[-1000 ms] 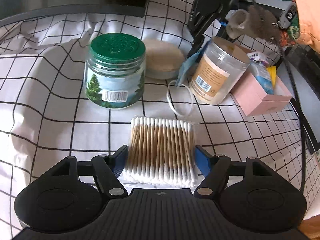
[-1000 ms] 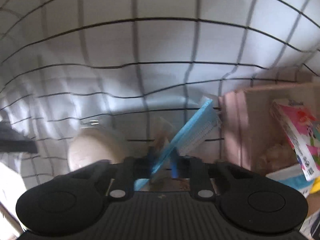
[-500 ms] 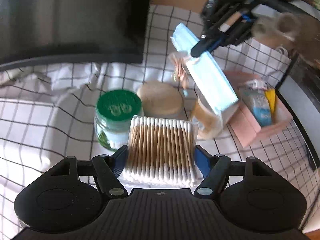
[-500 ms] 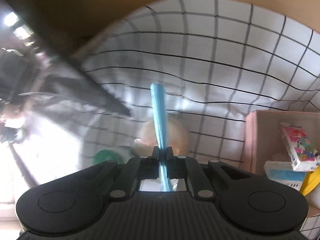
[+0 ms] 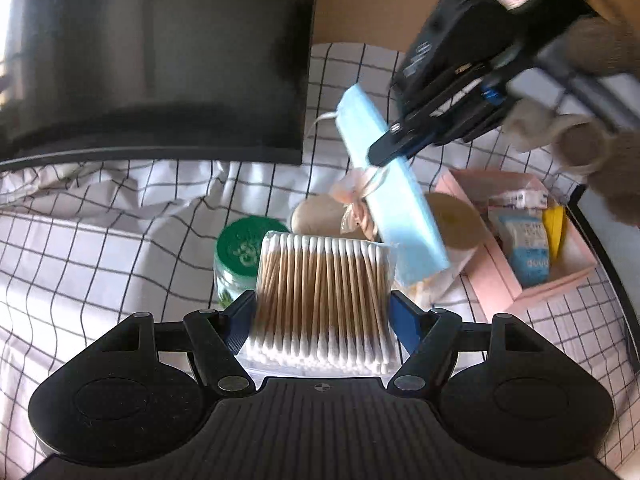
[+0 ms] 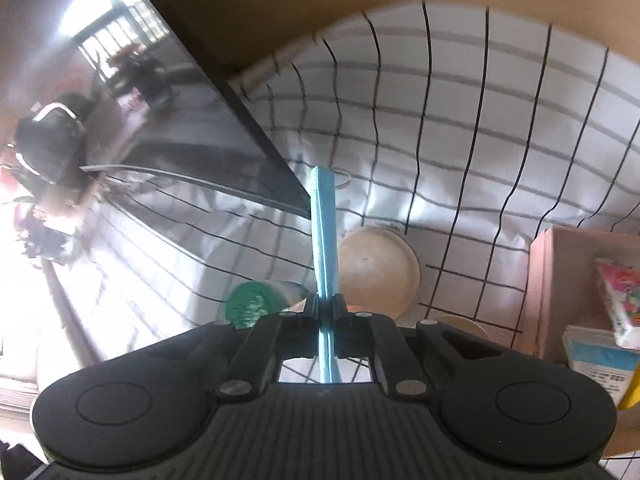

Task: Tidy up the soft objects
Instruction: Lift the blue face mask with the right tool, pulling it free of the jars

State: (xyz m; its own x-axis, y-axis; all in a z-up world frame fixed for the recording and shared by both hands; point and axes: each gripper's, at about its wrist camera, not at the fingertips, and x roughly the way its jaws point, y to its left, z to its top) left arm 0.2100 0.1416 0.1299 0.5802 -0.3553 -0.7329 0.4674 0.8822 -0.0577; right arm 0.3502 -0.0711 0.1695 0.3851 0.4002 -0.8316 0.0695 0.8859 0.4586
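Note:
My left gripper [image 5: 322, 312] is shut on a clear pack of cotton swabs [image 5: 322, 292], held above the checked cloth. In the left wrist view my right gripper [image 5: 386, 148] comes in from the upper right, shut on a folded light-blue face mask [image 5: 394, 196] that hangs slanting in the air. The right wrist view shows that mask [image 6: 325, 240] edge-on, pinched between the closed fingers of the right gripper [image 6: 325, 306]. A pink box [image 5: 532, 256] with small packets inside stands at the right.
On the checked cloth [image 5: 100, 248] stand a green-lidded jar [image 5: 244, 252], a round beige pad [image 5: 320, 218] and a tan-lidded tub [image 5: 456, 224]. A small pink ribbon bundle [image 5: 358, 200] hangs by the mask. A dark screen [image 5: 160, 60] stands at the back left.
Both grippers have risen from the cloth with their loads. The mask, first low by the tub, now hangs high in the air, and the right gripper has rolled so the mask shows edge-on.

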